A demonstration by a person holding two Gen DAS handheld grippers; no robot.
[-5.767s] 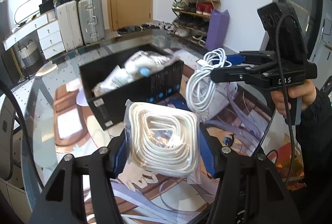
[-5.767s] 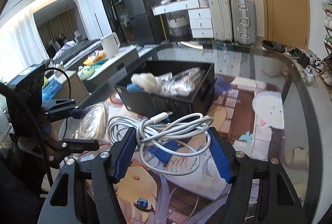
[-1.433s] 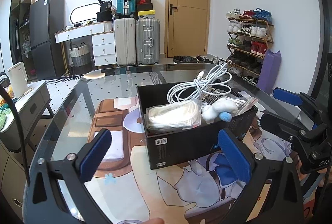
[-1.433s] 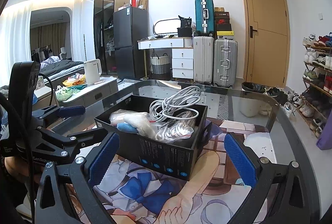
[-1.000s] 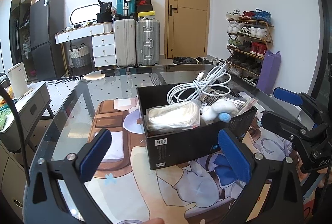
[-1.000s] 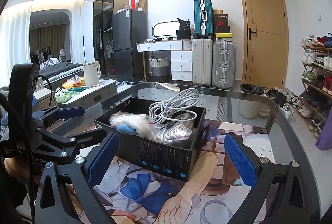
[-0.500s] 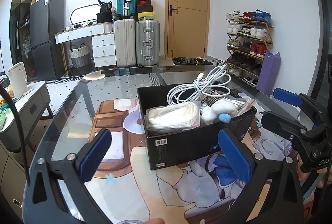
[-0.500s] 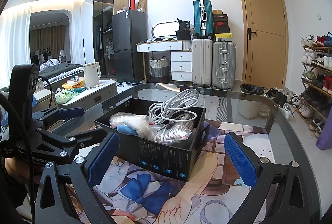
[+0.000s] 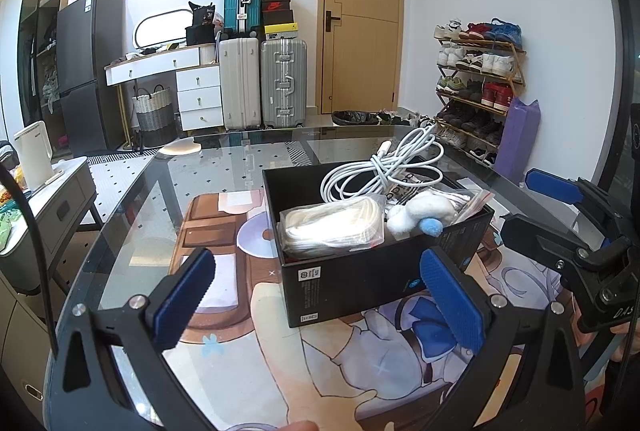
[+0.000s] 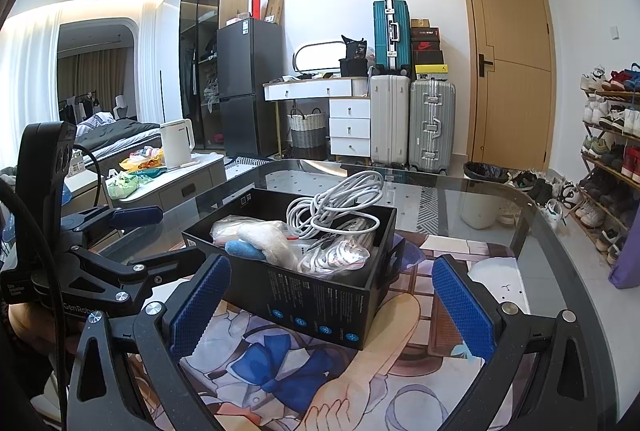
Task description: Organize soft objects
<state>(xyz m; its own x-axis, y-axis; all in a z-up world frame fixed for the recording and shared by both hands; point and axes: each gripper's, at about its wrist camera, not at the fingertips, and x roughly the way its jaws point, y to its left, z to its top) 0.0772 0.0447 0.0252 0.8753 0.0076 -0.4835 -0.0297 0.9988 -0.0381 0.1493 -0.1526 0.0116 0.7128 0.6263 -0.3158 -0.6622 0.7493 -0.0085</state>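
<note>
Black cardboard, a shallow open-topped box (image 9: 384,263) sits on the glass tabletop (image 9: 224,167) with its long axis running from near-left to far-right in the left wrist view, and it already holds every soft thing in sight. A clear bag of coiled white cord (image 9: 332,225) fills its near-left corner, a fluffy white plush with a blue tip (image 9: 420,213) lies beside it, a crinkled clear packet of silvery cable (image 10: 340,251) lies along the right side, and a loose bundle of white charging cable (image 9: 380,171) rides on top, rising above the rim at the far end.

Both tools hover short of the box with nothing between their pads. The left gripper (image 9: 320,303) has its jaws spread wide, the box's near short wall straight ahead of them; the right gripper (image 10: 332,303) is equally wide apart and faces a near corner of the box from the other side. Neither touches the box or its contents. The left one looks slightly nearer, though that is a judgement.

An illustrated anime-print mat (image 10: 304,363) lies under the glass, with no loose soft item left on the table that I can see. The sorting appears finished; if anything remains, it is tucking down the proud cable loops, reachable from above without obstruction.
</note>
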